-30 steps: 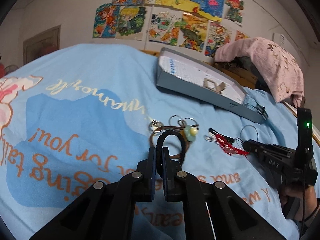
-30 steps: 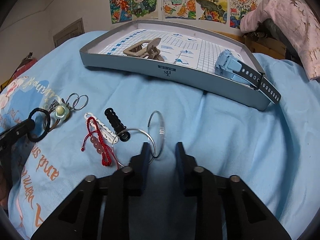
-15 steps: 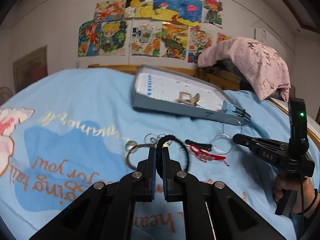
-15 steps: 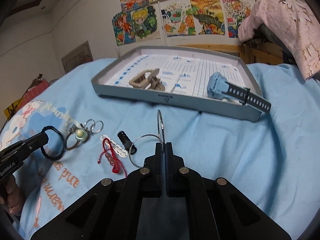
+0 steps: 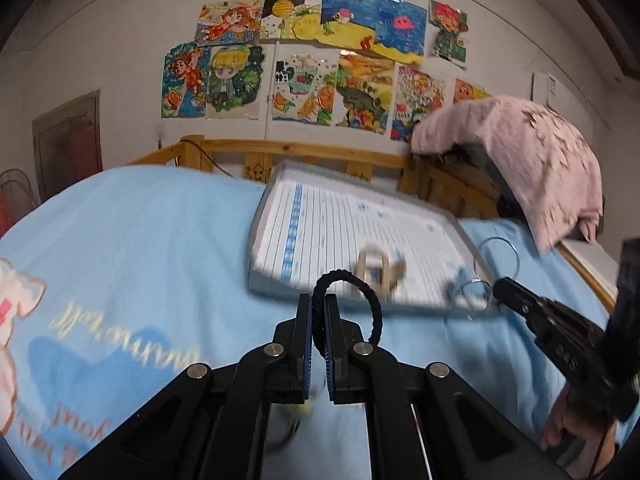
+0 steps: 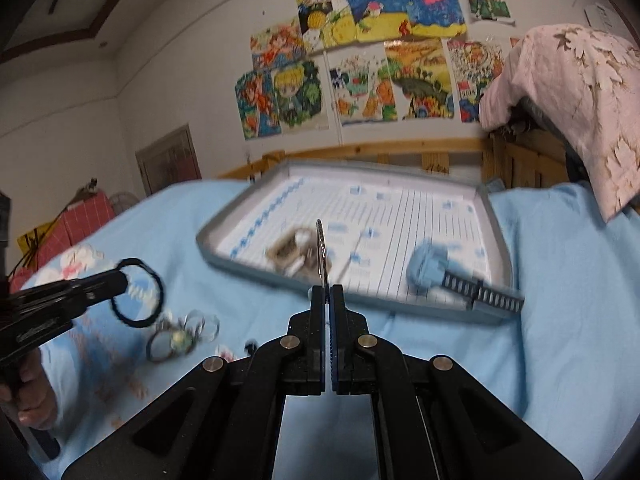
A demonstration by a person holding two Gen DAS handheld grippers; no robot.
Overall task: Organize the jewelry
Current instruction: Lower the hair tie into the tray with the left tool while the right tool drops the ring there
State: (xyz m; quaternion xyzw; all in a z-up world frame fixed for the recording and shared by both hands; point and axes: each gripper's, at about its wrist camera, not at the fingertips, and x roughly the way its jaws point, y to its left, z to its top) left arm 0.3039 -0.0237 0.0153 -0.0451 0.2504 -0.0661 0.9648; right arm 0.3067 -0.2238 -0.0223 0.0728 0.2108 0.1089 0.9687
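My left gripper (image 5: 319, 304) is shut on a black hair tie (image 5: 374, 304) and holds it in the air just before the grey tray (image 5: 264, 280); the tie also shows in the right wrist view (image 6: 158, 292). My right gripper (image 6: 327, 294) is shut on thin silver hoop rings (image 6: 321, 252), seen edge-on, raised near the tray's front wall (image 6: 256, 274). The rings hang from its tip in the left wrist view (image 5: 496, 260). In the tray lie a beige hair claw (image 6: 290, 250) and a blue watch (image 6: 432, 266).
Key rings with a pale green charm (image 6: 180, 336) lie on the blue bedsheet (image 6: 568, 300) at lower left. A wooden bed rail (image 5: 320, 152) runs behind the tray. A pink cloth (image 5: 532, 160) hangs over something at the right.
Both grippers have risen and moved forward toward the tray with their loads. The right gripper closed on the hoop rings and lifted them off the sheet.
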